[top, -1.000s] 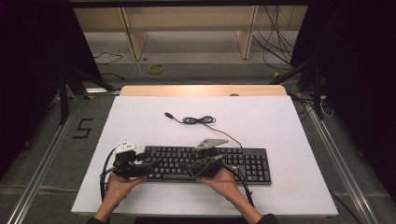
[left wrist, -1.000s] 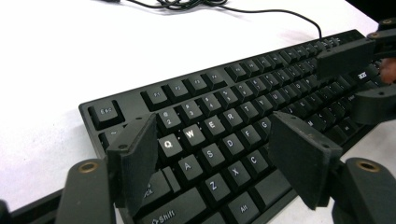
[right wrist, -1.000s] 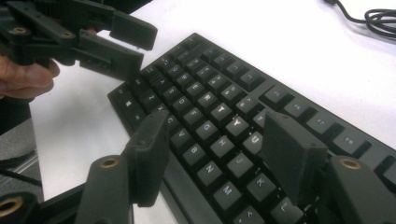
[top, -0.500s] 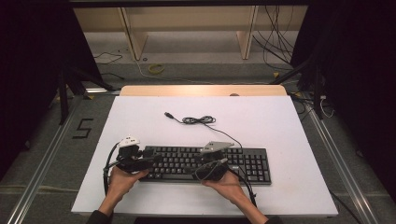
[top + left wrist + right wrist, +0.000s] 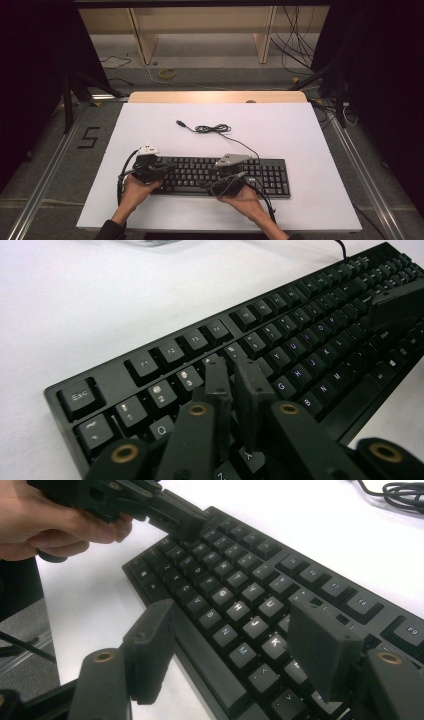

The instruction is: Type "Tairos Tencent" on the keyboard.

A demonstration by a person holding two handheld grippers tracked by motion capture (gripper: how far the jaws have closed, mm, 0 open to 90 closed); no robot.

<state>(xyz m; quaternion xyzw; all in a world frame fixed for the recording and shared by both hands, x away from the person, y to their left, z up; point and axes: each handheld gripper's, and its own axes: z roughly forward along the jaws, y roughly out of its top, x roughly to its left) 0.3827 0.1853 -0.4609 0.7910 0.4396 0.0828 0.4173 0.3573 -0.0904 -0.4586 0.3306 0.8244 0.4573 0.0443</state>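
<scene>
- Black keyboard [image 5: 220, 175] lies flat near the white desk's [image 5: 280, 130] front edge.
- Left claw [image 5: 235, 385], jaws just closed together with nothing between, should press one key squarely, probably in the upper letter rows.
- Right claw [image 5: 240, 640] gapes wide; keep it off the keys.

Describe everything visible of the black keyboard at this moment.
The keyboard is a black full-size board of what looks like plastic, with pale key legends and a number pad at its right end. It lies flat near the front edge of the white table, long side across. Its thin black cable runs back from the rear edge, partly coiled, ending in a plug. The left gripper, jaws just closed with nothing between them, sits over the left keys; the right gripper stands open astride the front edge.
</scene>
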